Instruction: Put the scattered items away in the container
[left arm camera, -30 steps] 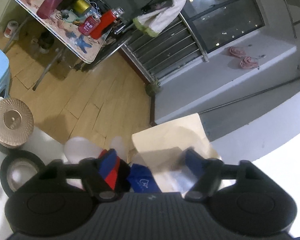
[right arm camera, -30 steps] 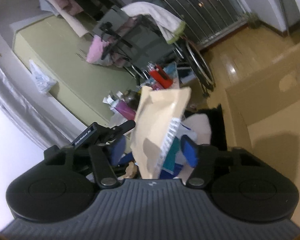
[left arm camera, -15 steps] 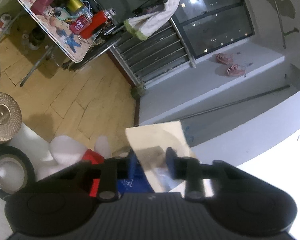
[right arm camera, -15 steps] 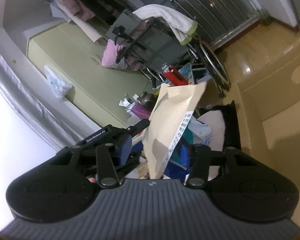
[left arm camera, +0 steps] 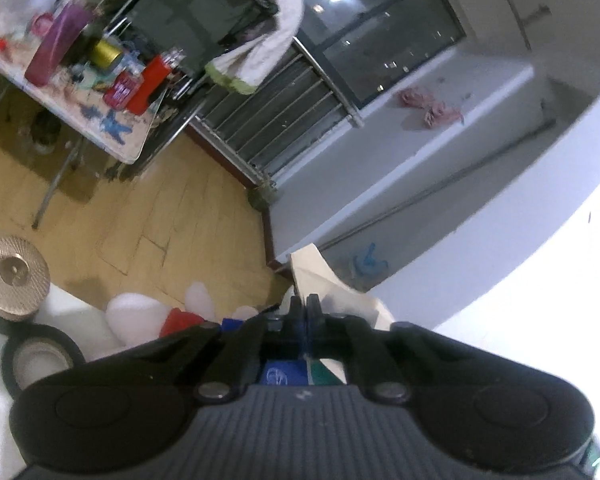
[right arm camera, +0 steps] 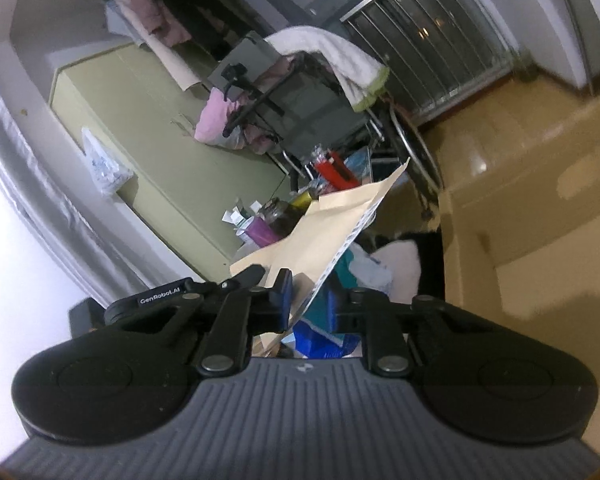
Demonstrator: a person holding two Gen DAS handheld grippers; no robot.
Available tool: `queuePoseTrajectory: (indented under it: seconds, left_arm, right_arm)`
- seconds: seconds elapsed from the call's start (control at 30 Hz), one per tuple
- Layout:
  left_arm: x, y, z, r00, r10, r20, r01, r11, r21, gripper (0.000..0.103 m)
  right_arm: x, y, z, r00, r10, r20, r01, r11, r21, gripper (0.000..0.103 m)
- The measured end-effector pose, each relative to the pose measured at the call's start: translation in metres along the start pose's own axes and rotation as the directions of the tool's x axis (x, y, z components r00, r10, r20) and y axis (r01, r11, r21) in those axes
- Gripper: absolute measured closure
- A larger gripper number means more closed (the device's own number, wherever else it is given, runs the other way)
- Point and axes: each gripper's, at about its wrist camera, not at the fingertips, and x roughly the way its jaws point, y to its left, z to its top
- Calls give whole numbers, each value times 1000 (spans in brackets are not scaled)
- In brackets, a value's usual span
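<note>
Both grippers meet at one tan paper envelope

Left wrist view: left gripper (left arm camera: pixel 304 307), blue pads together, pinches the stiff tan paper envelope (left arm camera: pixel 332 286); beside it lie a black tape roll (left arm camera: pixel 40 354) and ribbed gold disc (left arm camera: pixel 14 276). Right wrist view: right gripper (right arm camera: pixel 309 300), pads slightly apart, straddles the envelope (right arm camera: pixel 328 224) near the brown cardboard box (right arm camera: pixel 540 216).

We seem to be in a lived-in home. Ahead and left of the left claw, a folding table (left arm camera: pixel 66 80) crowded with bottles stands on a wood plank floor (left arm camera: pixel 148 216), beside a barred window (left arm camera: pixel 268 112). Ahead of the right claw, a towel (right arm camera: pixel 332 60) drapes over what looks like a wheelchair (right arm camera: pixel 320 120).
</note>
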Motion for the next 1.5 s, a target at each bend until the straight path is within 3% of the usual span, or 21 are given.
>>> queuePoseTrajectory:
  seconds: [0.67,0.87,1.13,1.33,1.5]
  left_arm:
    - [-49,-82,-20,992,-80,99,61,981,182,102]
    - [-53,-111,-52,994,-98,58,79,961,264,102]
    - [-51,-137,-102,997,-73,-11,72,931,357,102]
    - [-46,-144,-123,996,-70,-53,85,918,388,102]
    - [-41,-153,-147,989,-71,-129,119,897,425,101]
  right_arm:
    - [-61,11,2,993,6,116,9,992,-130,88]
    - [-101,0,-5,987,-10,163,39,984,-175,88]
    - [-142,-30,-25,986,-55,155,81,982,-172,88]
    - [-168,-37,-28,985,-74,154,103,977,-186,88]
    - [-187,-40,-39,976,-156,154,186,962,-202,88]
